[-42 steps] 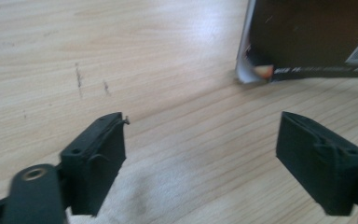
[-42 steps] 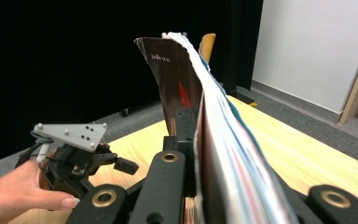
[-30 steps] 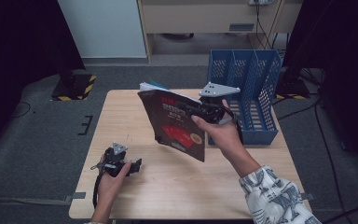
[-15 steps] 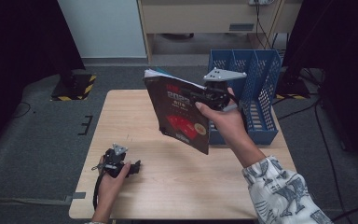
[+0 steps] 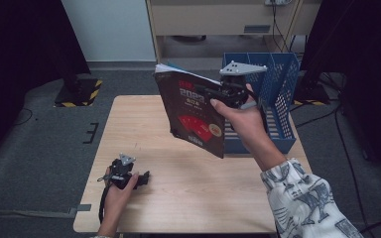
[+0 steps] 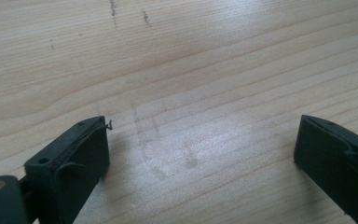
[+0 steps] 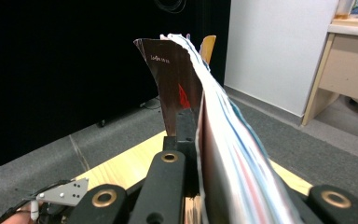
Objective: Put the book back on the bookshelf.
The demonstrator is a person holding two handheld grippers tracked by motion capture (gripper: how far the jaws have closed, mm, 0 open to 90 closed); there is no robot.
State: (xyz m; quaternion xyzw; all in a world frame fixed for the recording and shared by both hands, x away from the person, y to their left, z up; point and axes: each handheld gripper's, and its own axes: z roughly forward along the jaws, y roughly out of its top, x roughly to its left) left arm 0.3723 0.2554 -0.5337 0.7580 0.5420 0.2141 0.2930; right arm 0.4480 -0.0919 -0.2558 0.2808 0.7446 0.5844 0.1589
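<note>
A dark-covered book [image 5: 194,113] hangs in the air above the far right part of a wooden table [image 5: 144,119], pinched at its upper right edge by the right gripper [image 5: 226,92], whose jaws are closed on the cover and pages. It looks like a soft paperback rather than a stiff volume: in the right gripper view the pages [image 7: 223,140] fan and curve away from the cover, so it will likely bend and sag under its own weight when held by one edge. It seems moderately light, the glossy cover possibly a little slippery; a hold near the spine, or deep across the closed page block, would probably keep it from splaying. The book stands roughly on end, tilted, its long axis running from upper left down to lower right in the high view, the red-printed front cover facing the person and the page edges showing along the top. Just beyond it, at the table's far right, stands a blue slotted file rack [image 5: 278,99], the hand [image 5: 243,119] holding the gripper close in front of it. Well apart, near the table's front left, the left gripper [image 5: 129,174] rests on the wood, its jaws spread wide with only bare tabletop between them.
</note>
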